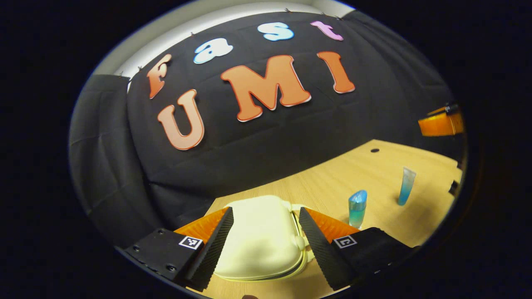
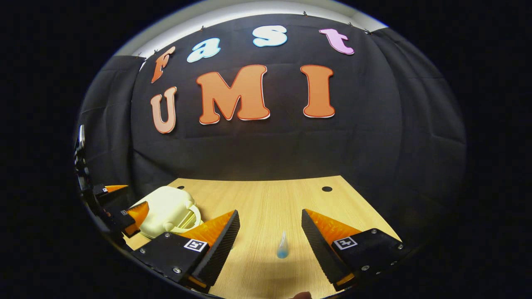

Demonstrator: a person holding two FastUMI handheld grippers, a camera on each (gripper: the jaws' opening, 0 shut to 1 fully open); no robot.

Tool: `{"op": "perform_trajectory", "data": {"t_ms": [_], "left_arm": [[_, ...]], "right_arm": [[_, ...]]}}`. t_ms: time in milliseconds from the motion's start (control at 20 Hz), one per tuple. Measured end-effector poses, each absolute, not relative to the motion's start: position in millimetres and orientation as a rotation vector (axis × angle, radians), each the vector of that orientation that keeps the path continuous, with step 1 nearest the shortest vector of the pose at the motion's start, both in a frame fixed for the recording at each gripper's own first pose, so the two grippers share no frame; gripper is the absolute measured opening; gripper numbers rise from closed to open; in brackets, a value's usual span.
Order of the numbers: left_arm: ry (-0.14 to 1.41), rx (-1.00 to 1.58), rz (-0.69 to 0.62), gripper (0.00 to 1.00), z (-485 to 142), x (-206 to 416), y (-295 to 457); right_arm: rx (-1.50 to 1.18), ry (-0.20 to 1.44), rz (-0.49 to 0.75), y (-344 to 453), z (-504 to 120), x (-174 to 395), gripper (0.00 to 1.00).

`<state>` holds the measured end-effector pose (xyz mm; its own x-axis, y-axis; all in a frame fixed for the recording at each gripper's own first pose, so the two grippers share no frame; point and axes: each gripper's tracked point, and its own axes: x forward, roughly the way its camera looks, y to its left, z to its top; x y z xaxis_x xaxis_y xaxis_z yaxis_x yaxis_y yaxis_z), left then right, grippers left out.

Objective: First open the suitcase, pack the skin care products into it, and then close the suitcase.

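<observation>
From the left gripper view, I see the left gripper [image 1: 266, 236] held low over the light wood-grain worktop [image 1: 374, 174], with its fingers spread wide and released. The small cream-coloured hard-shell suitcase [image 1: 259, 236] lies closed on the worktop between the two fingers; I cannot tell whether either finger touches its shell. Its seam and a rounded fitting face the finger on the right of this view.

Beyond that finger, two skin care products stand upright on the worktop. The short translucent teal bottle with a rounded blue cap [image 1: 357, 209] stands near the suitcase. The slim clear-to-blue squeeze tube [image 1: 406, 185] stands farther off, well apart from the suitcase. A small dark hole [image 1: 374, 150] marks the worktop near its far edge.

From the right gripper view, I see the right gripper [image 2: 270, 243] also held above the worktop with its fingers apart and holding nothing. The slim tube [image 2: 282, 246] stands on the worktop between these fingers, clear of both; it appears small here and its detail is poor. At the left of this view, the suitcase [image 2: 168, 209] rests on the worktop with the left gripper [image 2: 124, 207] set about its near end.
</observation>
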<state>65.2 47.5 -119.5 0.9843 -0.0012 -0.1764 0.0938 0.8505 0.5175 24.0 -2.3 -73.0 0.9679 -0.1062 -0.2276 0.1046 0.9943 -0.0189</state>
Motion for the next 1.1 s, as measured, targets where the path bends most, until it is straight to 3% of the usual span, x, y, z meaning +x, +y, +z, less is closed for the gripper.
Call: {"op": "perform_trajectory", "data": {"t_ms": [300,600,1100], "left_arm": [[0.306,0.816,-0.184,0.98,-192.3,72.9,28.0],[0.452,1.027,-0.23,0.98,-237.8,85.0,26.2],[0.475,1.231,-0.261,0.98,-260.9,136.1,11.5]], "right_arm": [[0.05,0.272,-0.157,-23.5,-93.4,17.5,0.95],[0.134,0.34,-0.247,-66.6,-127.0,-5.1,0.95],[0.165,0.376,-0.367,-108.0,-150.3,-35.9,0.95]]}}
